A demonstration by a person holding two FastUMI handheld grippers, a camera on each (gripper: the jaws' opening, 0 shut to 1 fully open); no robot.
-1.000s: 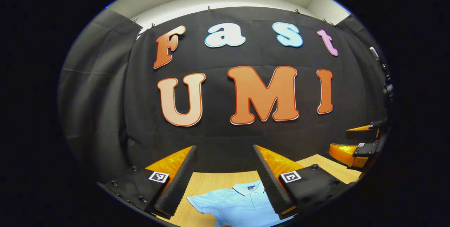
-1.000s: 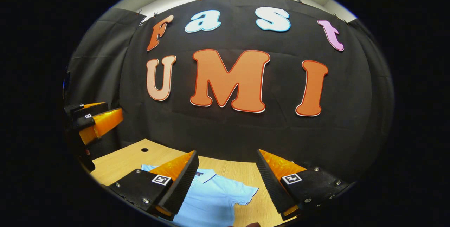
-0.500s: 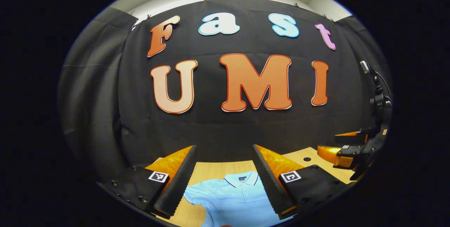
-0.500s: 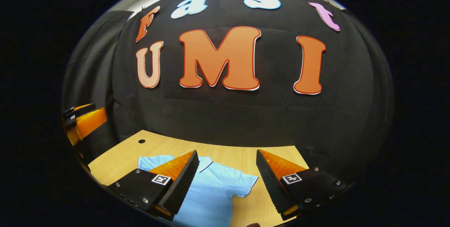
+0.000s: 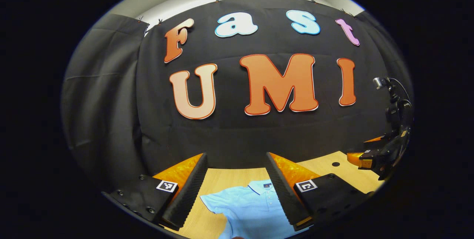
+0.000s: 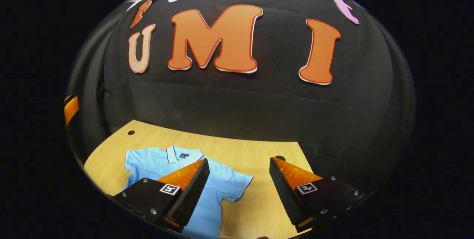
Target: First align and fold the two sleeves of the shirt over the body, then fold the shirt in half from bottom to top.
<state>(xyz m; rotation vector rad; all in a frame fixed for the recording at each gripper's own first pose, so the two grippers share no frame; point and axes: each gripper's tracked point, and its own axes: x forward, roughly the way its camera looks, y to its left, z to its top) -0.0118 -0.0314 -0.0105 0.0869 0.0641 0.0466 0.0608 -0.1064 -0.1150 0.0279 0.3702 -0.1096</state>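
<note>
The light-blue short-sleeved polo shirt (image 6: 177,172) lies flat and unfolded on the pale wooden bench (image 6: 259,154), collar toward the black cloth wall (image 6: 240,109), both sleeves spread out to the sides; a small dark label at the collar is too small to read. In the left gripper view the left hand-held gripper (image 5: 237,181) hangs above the bench with its jaws released and wide apart, the shirt (image 5: 251,209) showing between them without touching either; each finger carries a small square black-and-white marker (a coded pattern, no letters). At that view's right edge the other gripper (image 5: 370,155) shows near a round hole in the bench (image 5: 336,164). In the right gripper view the right hand-held gripper (image 6: 239,183) is likewise released, above the shirt's sleeve and bare wood.
</note>
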